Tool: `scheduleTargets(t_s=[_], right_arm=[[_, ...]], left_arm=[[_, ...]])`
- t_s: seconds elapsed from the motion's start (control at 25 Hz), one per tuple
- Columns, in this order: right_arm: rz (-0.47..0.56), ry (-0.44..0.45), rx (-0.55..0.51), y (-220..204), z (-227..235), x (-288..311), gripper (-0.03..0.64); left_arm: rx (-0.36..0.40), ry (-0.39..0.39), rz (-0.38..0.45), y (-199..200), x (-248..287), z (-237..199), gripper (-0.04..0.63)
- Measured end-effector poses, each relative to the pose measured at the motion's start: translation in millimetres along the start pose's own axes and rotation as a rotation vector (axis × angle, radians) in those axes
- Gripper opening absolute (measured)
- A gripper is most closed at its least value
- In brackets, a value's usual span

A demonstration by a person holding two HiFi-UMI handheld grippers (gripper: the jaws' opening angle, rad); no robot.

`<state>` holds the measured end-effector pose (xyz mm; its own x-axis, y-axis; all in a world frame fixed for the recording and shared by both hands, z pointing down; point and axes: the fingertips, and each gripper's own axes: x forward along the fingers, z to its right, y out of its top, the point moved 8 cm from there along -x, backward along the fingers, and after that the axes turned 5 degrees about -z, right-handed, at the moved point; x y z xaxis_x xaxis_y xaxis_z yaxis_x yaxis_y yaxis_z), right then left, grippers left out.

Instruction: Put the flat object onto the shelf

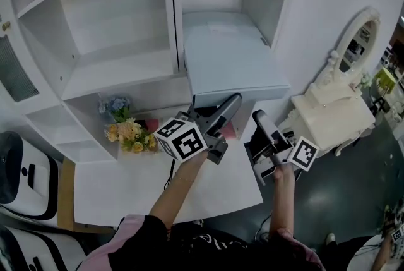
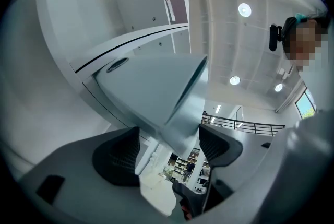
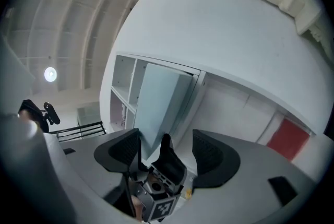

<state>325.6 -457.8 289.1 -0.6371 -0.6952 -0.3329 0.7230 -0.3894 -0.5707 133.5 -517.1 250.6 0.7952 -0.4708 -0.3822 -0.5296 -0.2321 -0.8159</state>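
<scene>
Flat object (image 1: 230,55) partway into the shelf (image 1: 120,71), left gripper (image 1: 228,107) on it.
The left gripper's jaws are clamped on the near corner of the pale flat object, which lies tilted in the right-hand compartment with its front end sticking out over the tabletop (image 1: 145,184). The right gripper (image 1: 260,118) hangs just beside it, jaws wide apart and holding nothing (only the left gripper shows beyond them).

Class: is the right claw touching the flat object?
Apart. The right gripper view shows the right claw open, with the flat object beyond its tips.
</scene>
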Motion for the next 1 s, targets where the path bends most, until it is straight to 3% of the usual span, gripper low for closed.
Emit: scheduleTargets(t_s=[0.32,0.76,1.0], right_arm=[[-0.099,-0.066,0.003,-32,14,2,0.313],[-0.153,-0.099,0.023,-61,18,-5,0.313],[-0.161,-0.111,0.036,-74,18,-12,0.313]], left_arm=[[-0.052,0.017,0.026,18,19,-27,0.348],[-0.039,0.023,0.025,23,27,-41,0.350],[-0.032,0.057,-0.039,9,12,-36,0.341]])
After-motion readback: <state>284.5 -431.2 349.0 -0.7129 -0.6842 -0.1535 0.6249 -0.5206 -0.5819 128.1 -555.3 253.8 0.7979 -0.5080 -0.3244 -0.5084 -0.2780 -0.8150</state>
